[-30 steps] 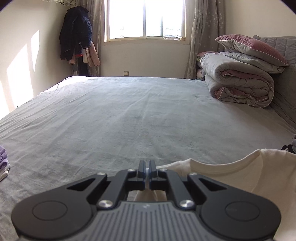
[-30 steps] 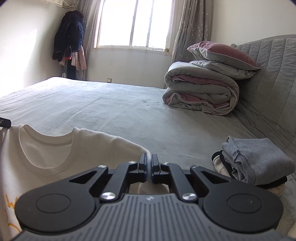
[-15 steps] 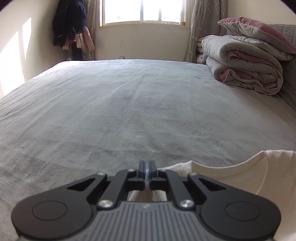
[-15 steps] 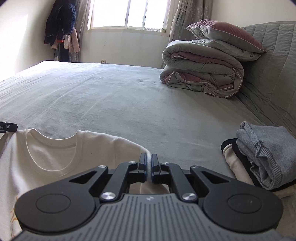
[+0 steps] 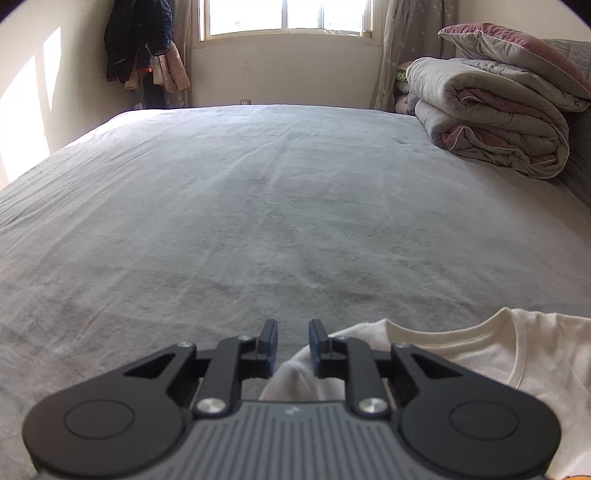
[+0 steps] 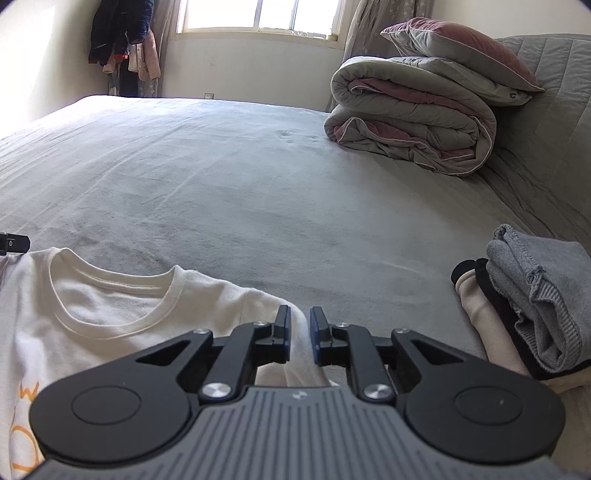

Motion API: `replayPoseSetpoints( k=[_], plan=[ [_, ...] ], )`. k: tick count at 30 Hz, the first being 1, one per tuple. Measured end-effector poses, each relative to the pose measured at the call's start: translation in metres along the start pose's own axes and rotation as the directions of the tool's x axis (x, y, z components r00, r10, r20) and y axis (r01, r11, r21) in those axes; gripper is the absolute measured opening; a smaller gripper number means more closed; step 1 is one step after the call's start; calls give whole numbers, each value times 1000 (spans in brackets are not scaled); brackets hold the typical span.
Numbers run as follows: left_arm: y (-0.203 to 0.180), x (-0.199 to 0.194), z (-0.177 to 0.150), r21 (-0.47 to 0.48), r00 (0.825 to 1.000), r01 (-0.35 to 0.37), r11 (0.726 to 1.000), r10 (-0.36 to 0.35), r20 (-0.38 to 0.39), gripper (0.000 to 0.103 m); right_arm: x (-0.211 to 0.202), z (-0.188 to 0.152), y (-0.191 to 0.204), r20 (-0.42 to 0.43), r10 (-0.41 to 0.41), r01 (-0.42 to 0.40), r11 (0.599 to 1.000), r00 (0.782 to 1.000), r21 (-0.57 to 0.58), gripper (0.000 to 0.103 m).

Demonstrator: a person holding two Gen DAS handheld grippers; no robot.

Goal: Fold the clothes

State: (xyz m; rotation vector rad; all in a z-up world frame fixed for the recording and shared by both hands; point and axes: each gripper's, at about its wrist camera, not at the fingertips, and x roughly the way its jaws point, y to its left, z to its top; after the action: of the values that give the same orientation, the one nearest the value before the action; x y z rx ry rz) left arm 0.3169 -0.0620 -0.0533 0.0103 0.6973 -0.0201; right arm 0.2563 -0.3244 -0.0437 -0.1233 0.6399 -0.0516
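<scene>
A cream T-shirt (image 6: pixel 110 314) lies flat on the grey bed sheet (image 5: pixel 277 203), collar toward the window, with orange print along its near left edge in the right wrist view. In that view it fills the 8 o'clock part of the picture; in the left wrist view it (image 5: pixel 517 354) sits at 4 o'clock.

The right gripper (image 6: pixel 298 334) stands over the shirt's right shoulder; its jaws are opening, parted with a fold of cream cloth between them, and the pads do not press it. The left gripper (image 5: pixel 291 341) stands at the other shoulder, jaws likewise opening, with a hump of cloth just beside its right finger (image 5: pixel 317 343) and loose in the gap. Its tip (image 6: pixel 14 243) shows at 9 o'clock in the right wrist view.

At 3 o'clock from the right gripper a stack of folded clothes (image 6: pixel 535 295) rests on the sheet, grey knit on top. At 1 o'clock lies a rolled quilt (image 6: pixel 413 114) under a pillow (image 6: pixel 461 48). At 12 o'clock is the window (image 5: pixel 288 18), and at 11 o'clock hang dark coats (image 5: pixel 140 40).
</scene>
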Motion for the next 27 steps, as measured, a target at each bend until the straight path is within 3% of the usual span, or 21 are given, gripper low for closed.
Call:
replayPoseSetpoints(
  k=[1, 2, 15, 27],
  plan=[
    [0, -5, 0, -1, 1000, 2, 1000, -2, 1, 29, -4, 1, -1, 4, 1, -1, 1000, 1000, 4, 40],
    [1, -9, 0, -2, 1000, 4, 1000, -4, 2, 31, -9, 2, -1, 9, 4, -4, 1000, 1000, 4, 41],
    [1, -74, -26, 38, 999, 7, 999, -5, -49, 38, -74, -2, 3, 18, 39, -38, 999, 999, -32, 41],
    [15, -118, -72, 93, 993, 21, 995, -10, -118, 44, -112, -36, 1, -20, 53, -53, 998, 998, -30, 41]
  ],
)
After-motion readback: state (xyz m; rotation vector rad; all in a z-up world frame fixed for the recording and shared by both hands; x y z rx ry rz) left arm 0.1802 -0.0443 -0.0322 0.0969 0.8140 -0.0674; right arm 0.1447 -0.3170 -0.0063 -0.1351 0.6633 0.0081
